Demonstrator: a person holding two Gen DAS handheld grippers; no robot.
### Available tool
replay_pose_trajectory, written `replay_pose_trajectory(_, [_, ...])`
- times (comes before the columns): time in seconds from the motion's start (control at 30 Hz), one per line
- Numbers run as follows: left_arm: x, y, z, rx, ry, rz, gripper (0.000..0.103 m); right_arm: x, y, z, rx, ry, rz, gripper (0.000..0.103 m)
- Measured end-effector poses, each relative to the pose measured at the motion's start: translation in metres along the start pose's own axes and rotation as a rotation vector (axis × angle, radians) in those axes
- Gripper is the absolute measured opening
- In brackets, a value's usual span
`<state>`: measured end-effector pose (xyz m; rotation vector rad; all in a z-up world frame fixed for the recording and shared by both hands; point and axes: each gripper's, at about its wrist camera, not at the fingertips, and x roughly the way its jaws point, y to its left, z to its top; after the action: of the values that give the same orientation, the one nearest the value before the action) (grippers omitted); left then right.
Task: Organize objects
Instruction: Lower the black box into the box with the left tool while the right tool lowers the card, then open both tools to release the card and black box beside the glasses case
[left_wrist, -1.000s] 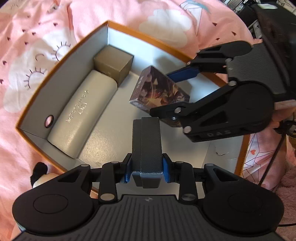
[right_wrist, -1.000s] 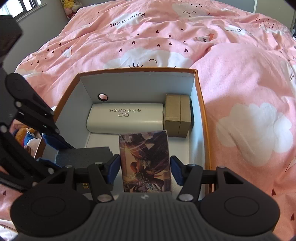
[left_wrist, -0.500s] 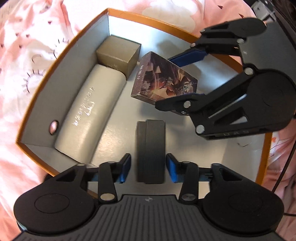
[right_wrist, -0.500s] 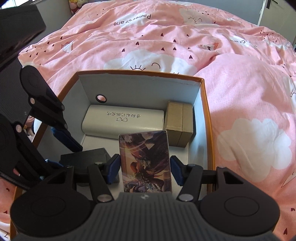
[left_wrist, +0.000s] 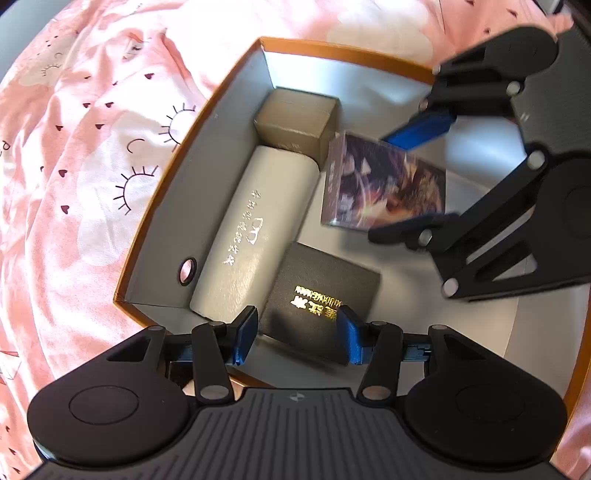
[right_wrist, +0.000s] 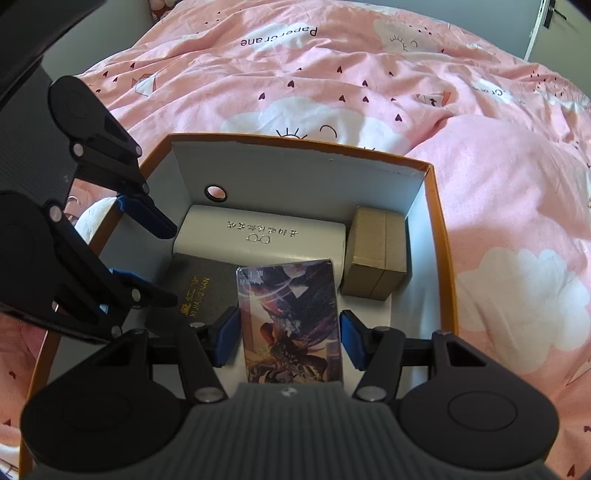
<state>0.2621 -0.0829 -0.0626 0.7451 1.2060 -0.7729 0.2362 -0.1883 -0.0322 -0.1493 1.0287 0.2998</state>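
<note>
- Inside the orange box, white case, brown box and black box are lying placed; left tongs are gaping empty
- Right tongs are straddling the card box, apparently ungripped; nothing else appears left

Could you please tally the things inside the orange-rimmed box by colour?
White case: 1
Brown box: 1
Black box with gold lettering: 1
Colourful picture box: 1
Total: 4
</note>
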Motion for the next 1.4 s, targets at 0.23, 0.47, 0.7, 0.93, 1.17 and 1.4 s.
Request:
replay_pose_trajectory(0.23, [-0.015, -0.006, -0.007, -0.022, -0.094, 0.015, 0.059, 0.027, -0.008, 0.006, 0.181, 0.080, 0.017, 0.060])
replay_pose_trajectory(0.47, [-0.032, -0.004, -0.024, -0.139, -0.223, -0.024, 0.059, 0.048, -0.020, 0.006, 0.321, 0.115, 0.048, 0.060])
replay_pose_trajectory(0.7, [-0.047, 0.000, -0.038, -0.275, -0.319, -0.049, 0.059, 0.054, -0.029, 0.005, 0.375, 0.107, 0.156, 0.061])
replay_pose_trajectory(0.93, [-0.071, 0.000, -0.065, -0.420, -0.424, -0.086, 0.059, 0.042, -0.033, 0.003, 0.342, 0.081, 0.234, 0.063])
replay_pose_trajectory(1.17, [-0.093, -0.005, -0.098, -0.569, -0.463, -0.110, 0.062, 0.023, -0.013, -0.001, 0.056, 0.169, 0.200, 0.069])
replay_pose_trajectory(1.4, [-0.098, -0.012, -0.139, -0.735, -0.480, -0.112, 0.062, 0.032, 0.015, -0.012, -0.238, 0.218, 0.100, 0.059])
